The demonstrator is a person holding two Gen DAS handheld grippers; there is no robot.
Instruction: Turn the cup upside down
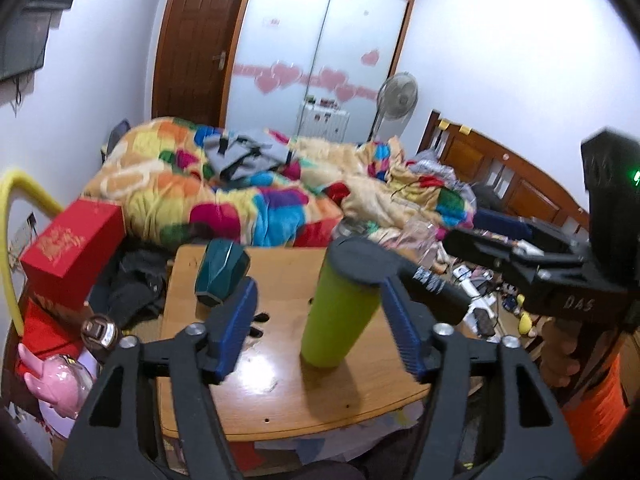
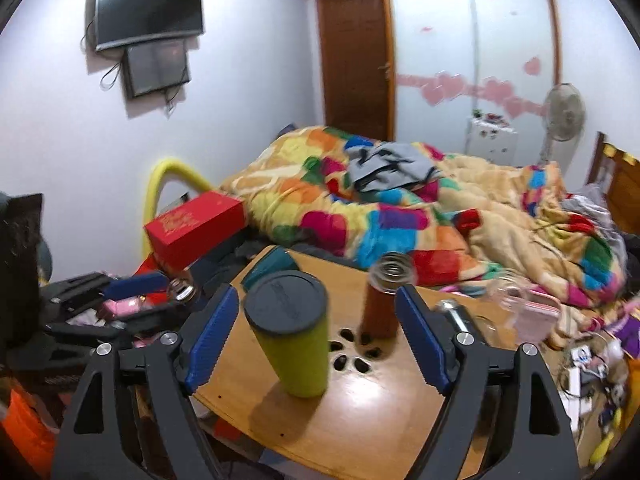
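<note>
A tall lime-green cup (image 1: 340, 316) with a dark round end on top stands on the wooden table (image 1: 280, 392). It also shows in the right wrist view (image 2: 296, 344). My left gripper (image 1: 320, 332) is open, with the cup between its blue pads and nearer the right one. My right gripper (image 2: 316, 340) is open and empty, with the cup between its pads nearer the left one; it touches neither. The right gripper's body shows at the right of the left wrist view (image 1: 540, 276).
A dark teal cup (image 1: 220, 276) lies at the table's far left. A brown bottle (image 2: 382, 308) with a metal top stands behind a cluster of holes (image 2: 352, 352). A red box (image 1: 72, 256), a pink figure (image 1: 56, 384) and a bed with a colourful blanket (image 1: 248, 200) surround the table.
</note>
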